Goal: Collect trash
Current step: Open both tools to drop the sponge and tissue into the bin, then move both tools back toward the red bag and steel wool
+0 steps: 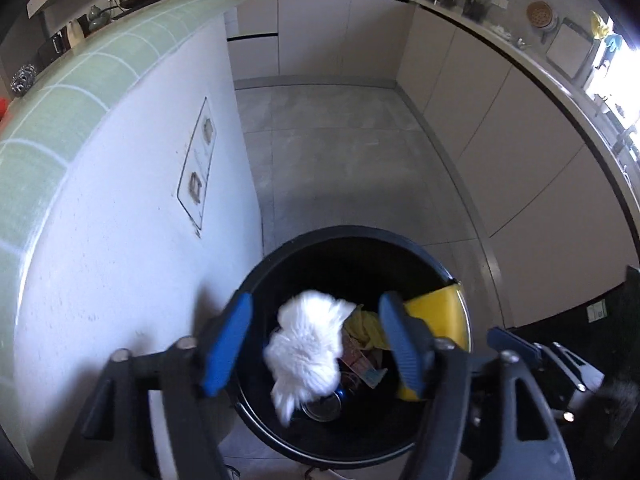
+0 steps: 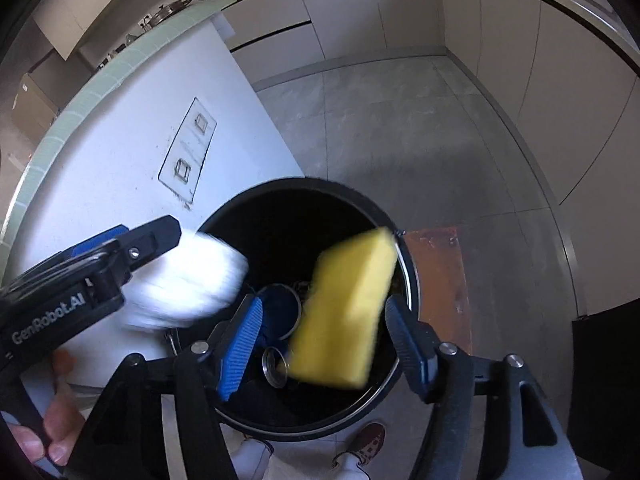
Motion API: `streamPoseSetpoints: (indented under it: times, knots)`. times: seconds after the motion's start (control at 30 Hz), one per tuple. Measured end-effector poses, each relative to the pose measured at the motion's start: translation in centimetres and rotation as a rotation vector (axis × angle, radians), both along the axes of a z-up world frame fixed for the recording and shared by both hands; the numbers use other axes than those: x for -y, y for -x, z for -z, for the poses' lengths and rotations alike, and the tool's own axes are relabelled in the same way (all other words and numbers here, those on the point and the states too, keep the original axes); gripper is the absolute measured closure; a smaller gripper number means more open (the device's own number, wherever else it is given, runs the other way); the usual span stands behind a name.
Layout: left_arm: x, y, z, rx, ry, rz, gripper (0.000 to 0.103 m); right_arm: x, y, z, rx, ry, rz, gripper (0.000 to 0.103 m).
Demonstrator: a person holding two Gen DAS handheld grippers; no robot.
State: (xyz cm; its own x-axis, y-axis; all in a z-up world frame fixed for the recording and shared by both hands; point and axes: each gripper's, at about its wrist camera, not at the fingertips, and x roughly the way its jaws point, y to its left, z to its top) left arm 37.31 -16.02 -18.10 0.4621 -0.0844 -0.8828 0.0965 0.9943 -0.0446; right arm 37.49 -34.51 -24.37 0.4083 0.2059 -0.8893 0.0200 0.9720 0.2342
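Daylight reaches you from the window at the far right of the left wrist view — it blows out to white there. The floor is evenly, softly lit, while the inside of the bin is almost black. Motion blur smears the white tissue and the yellow sponge, their edges streaked. Fisheye distortion bends the counter and cabinet lines into arcs — the corners vignette to black.

Below me, a grey tiled floor; a white wall left, beige cabinets right, window glare beyond.
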Motion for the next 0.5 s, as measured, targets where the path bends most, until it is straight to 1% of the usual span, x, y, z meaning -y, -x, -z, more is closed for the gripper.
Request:
streamPoseSetpoints:
  times: [0.1,0.23,0.33,0.4,0.5]
  knots:
    - [0.2,0.2,-1.0,0.017,0.020,0.001,0.031,0.7,0.2,-1.4,0.029,0.001,0.040,0.036]
    - [0.8,0.8,-3.9,0.056,0.051,0.032,0.031,1.5,0.9,-4.1,0.077,0.005,0.098,0.037]
    - [0.8,1.4,-6.7,0.076,0.093,0.058,0.031,1.5,1.4,-6.9,0.113,0.016,0.126,0.036]
    - [0.6,2.0,-9.1,0.093,0.133,0.076,0.031,1.2,2.1,-8.4,0.138,0.026,0.134,0.037]
    - [-0.4,2.6,-12.4,0.130,0.168,0.107,0.031,0.0,2.7,-11.1,0.169,0.030,0.151,0.037]
